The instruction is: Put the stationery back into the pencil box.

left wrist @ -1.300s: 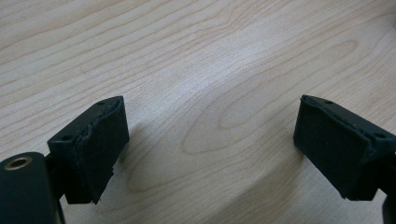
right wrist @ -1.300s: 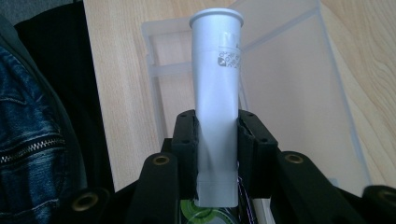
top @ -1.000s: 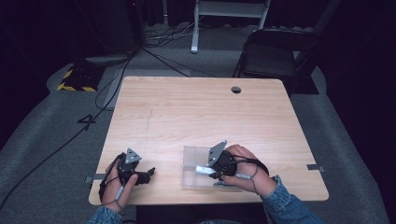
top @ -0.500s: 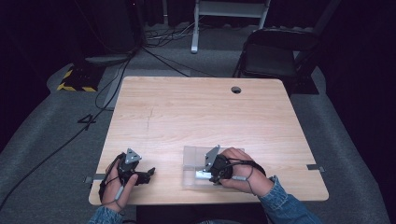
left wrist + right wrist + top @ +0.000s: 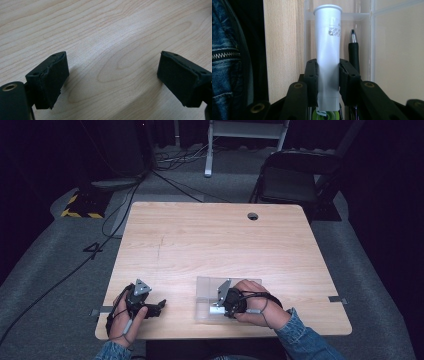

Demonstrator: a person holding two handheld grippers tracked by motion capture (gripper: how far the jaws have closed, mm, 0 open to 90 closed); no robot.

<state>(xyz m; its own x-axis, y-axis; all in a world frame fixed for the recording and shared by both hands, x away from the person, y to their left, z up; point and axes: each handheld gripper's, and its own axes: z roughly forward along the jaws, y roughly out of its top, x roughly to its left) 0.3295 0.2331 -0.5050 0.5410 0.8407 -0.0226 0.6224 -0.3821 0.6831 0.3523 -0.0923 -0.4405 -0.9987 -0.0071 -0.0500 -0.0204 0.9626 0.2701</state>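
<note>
A person's right gripper (image 5: 328, 75) held a white tube (image 5: 328, 50) between its black fingers (image 5: 311, 75) above the narrow end compartment of a clear plastic organizer tray (image 5: 364, 16) near the front edge of the wooden bench (image 5: 210, 240), the pads pressed on the tube's flat crimped end and its cap pointing away from the fingers. Just beside the tube, on the side of the tray's larger compartment, a black pen (image 5: 353, 52) lay lengthwise in the same narrow slot, and something green showed under the fingers at the bottom of the right gripper view, too cut off to identify. The left gripper (image 5: 150, 306) rested on the bench well apart from the tray, its fingers (image 5: 50, 75) spread wide over bare wood with nothing between them. The step in hand appeared to be placing the tube into, or lifting it out of, that slot; the pictures did not settle which. To do it well, the tube likely needed to stay parallel to the slot's walls and to the pen, and be moved straight so that its cap cleared the cross wall ahead of it. The soft tube could slip or buckle if squeezed harder, and the light tray might slide, so the idle left gripper could steady the tray's rim.
</note>
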